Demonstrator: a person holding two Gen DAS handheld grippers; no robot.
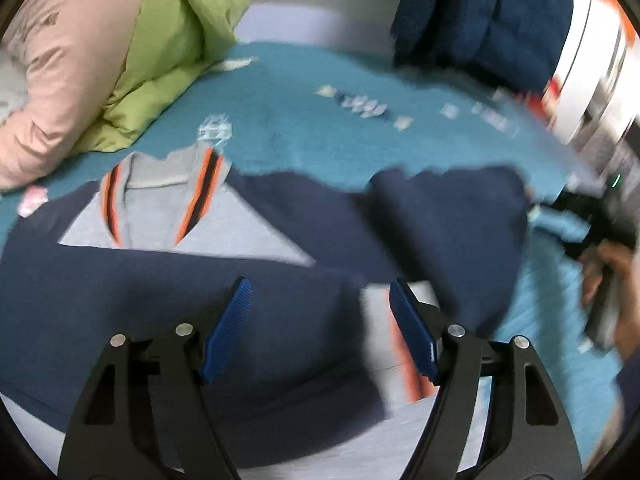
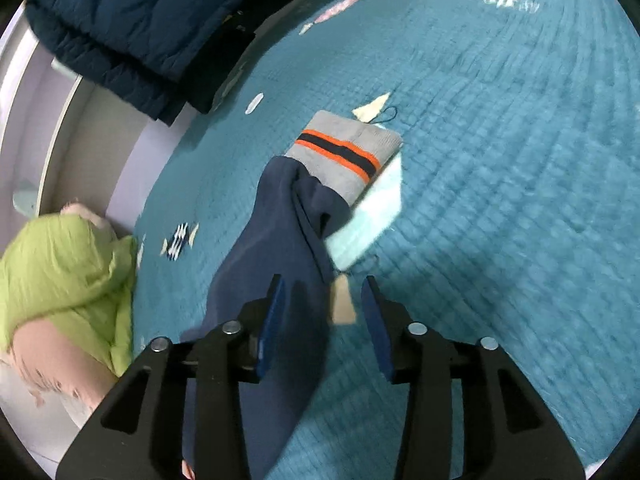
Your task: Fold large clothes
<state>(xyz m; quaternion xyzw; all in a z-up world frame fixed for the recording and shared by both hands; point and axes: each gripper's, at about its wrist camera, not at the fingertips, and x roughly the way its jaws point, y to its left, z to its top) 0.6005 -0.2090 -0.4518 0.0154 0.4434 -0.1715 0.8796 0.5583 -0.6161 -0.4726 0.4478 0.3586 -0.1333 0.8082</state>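
A navy sweater [image 1: 168, 288] lies flat on the teal bedspread [image 1: 304, 120], its grey collar [image 1: 160, 196] striped orange and dark. My left gripper [image 1: 320, 284] hovers over the sweater's body, jaws wide open with nothing between the blue pads. A grey and orange ribbed edge [image 1: 384, 344] shows beside its right finger. In the right wrist view a navy sleeve [image 2: 272, 248] runs away from me and ends in a grey cuff [image 2: 344, 152] with orange and dark stripes. My right gripper [image 2: 323, 280] is partly open over the sleeve, whose cloth passes under the left finger without being pinched.
A green jacket [image 1: 180, 52] and a pink garment [image 1: 68, 72] are heaped at the far left. A dark blue puffer jacket [image 2: 132, 20] lies by the bed's edge. A person's hand [image 1: 600, 276] shows at the right. The bedspread [image 2: 500, 160] stretches right of the sleeve.
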